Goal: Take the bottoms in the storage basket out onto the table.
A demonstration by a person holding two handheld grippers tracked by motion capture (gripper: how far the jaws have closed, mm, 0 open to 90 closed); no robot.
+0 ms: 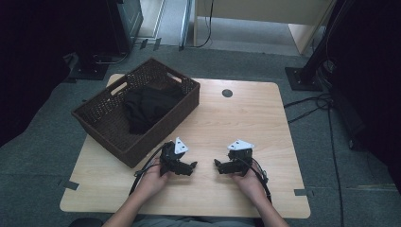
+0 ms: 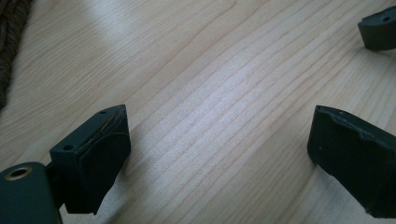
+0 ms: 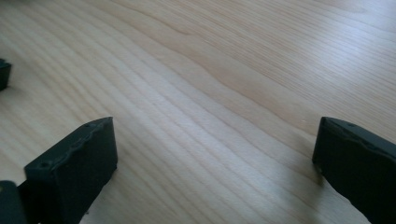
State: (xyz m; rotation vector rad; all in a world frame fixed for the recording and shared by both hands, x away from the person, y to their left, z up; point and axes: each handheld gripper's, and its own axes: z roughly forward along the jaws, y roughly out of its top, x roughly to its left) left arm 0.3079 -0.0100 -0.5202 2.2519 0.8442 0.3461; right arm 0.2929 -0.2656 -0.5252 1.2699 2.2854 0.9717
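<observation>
Wooden table, wicker basket on it

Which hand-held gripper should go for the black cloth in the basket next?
Probably the left hand-held gripper: it rests right beside the basket holding the black cloth, with its jaws open and empty. The right hand-held gripper is also open but lies farther away.

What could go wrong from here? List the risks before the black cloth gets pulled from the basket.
1. The black cloth sags over the wicker basket's inner wall, so it may snag on the weave.
2. The basket overhangs the table's left edge; a tug might tip it.
3. The left gripper and right gripper, both open, face each other closely and could collide.
</observation>
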